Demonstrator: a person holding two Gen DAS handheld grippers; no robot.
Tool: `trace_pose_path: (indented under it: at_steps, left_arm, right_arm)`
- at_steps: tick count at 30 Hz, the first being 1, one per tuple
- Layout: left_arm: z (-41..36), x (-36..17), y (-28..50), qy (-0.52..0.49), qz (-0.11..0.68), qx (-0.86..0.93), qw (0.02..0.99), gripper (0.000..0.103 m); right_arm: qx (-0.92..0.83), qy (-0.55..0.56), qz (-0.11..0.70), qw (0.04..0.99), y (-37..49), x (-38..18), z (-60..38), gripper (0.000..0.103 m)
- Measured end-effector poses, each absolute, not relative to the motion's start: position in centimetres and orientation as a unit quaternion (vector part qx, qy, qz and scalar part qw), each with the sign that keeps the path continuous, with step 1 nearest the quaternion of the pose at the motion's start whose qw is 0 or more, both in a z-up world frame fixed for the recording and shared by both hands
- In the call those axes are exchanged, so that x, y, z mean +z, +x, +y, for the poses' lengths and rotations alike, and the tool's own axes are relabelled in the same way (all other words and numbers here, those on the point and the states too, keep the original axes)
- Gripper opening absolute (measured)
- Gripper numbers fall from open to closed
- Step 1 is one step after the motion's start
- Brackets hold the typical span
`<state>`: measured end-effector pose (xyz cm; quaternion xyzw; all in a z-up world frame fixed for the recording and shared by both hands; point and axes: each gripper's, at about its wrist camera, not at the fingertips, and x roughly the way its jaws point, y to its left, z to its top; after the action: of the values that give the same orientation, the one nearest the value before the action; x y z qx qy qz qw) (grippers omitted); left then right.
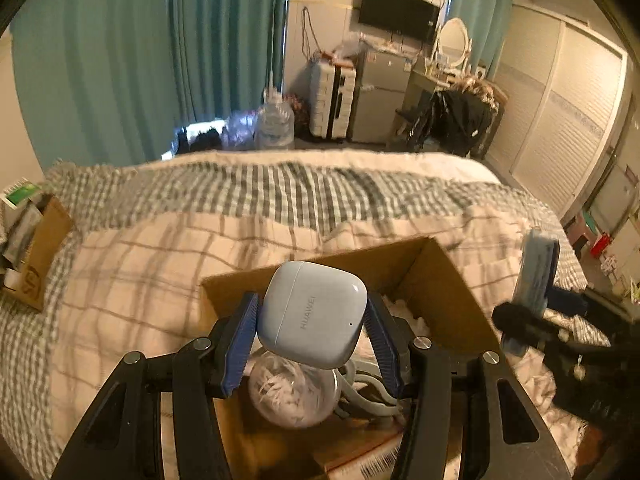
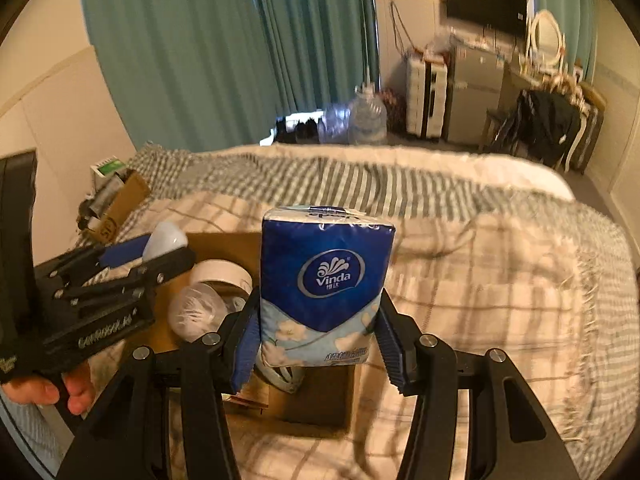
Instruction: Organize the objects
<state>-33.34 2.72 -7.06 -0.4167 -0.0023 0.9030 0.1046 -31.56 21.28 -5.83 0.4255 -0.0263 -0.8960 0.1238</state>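
Open cardboard box [image 1: 448, 280]: clear jar [image 1: 292, 396], maybe cables.

A lived-in bedroom at home. A bed [image 1: 280, 208] under a checked blanket [image 2: 480, 264] is filling most of both views. Teal curtains [image 1: 132, 60] are hanging floor-length along the far wall. A dark TV [image 1: 398, 10] is hanging on the wall above a small grey fridge [image 1: 382, 94], with a white suitcase [image 1: 332, 98] beside it. An oval vanity mirror [image 2: 546, 36] is standing on a dressing table; sliding wardrobe doors [image 1: 560, 112] are running along the right.
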Motion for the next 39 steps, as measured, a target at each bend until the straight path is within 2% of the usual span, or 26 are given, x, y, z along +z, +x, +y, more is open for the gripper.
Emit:
trace_pose_path:
  at_steps: [2,5,7,8,9,13,15,17,25,27,33,39]
  left_arm:
    - [2.9,-7.9,-33.5,-0.420,-0.005,0.900,0.118,0.055]
    - [3.8,-8.2,-32.5,-0.418,0.010,0.899,0.131,0.056]
    - [4.3,-7.3,-31.3,-0.404,0.027,0.905,0.130,0.067]
    - [4.3,-6.8,-30.7,-0.400,0.032,0.907,0.126,0.078]
    - [4.3,-6.2,-30.4,-0.397,0.032,0.909,0.124,0.083]
    - [4.1,-1.9,-28.0,-0.382,0.022,0.915,0.129,0.086]
    - [3.9,0.5,-26.5,-0.361,0.017,0.925,0.120,0.098]
    - [3.2,3.9,-23.8,-0.317,0.002,0.942,0.108,0.103]
    - [1.4,12.4,-15.3,-0.238,0.003,0.966,0.105,0.103]
    - [1.1,13.7,-13.3,-0.223,0.012,0.970,0.095,0.103]
    - [1.1,15.2,-8.2,-0.198,0.025,0.977,0.077,0.103]
    - [1.2,13.5,-4.5,-0.188,0.011,0.979,0.073,0.103]
  right_arm:
    - [-0.892,0.432,-0.038,0.128,-31.8,-6.8,21.3,0.053]
    - [-0.893,0.426,-0.056,0.133,-31.3,-6.5,21.7,0.069]
    - [-0.900,0.413,-0.058,0.128,-30.5,-5.4,22.1,0.069]
    - [-0.903,0.408,-0.055,0.120,-29.9,-4.5,22.3,0.070]
    - [-0.905,0.405,-0.052,0.116,-29.5,-3.8,22.4,0.070]
    - [-0.918,0.383,-0.038,0.097,-26.5,0.5,22.8,0.072]
    - [-0.926,0.367,-0.029,0.090,-24.9,3.0,22.8,0.075]
    - [-0.935,0.346,-0.023,0.082,-22.8,5.7,22.8,0.079]
    - [-0.958,0.283,0.008,0.055,-14.2,13.6,22.5,0.094]
    - [-0.962,0.268,0.015,0.045,-12.1,14.8,22.5,0.102]
    - [-0.974,0.220,0.026,0.048,-7.3,17.1,22.6,0.103]
    - [-0.981,0.181,0.065,0.026,-3.9,15.8,22.8,0.102]
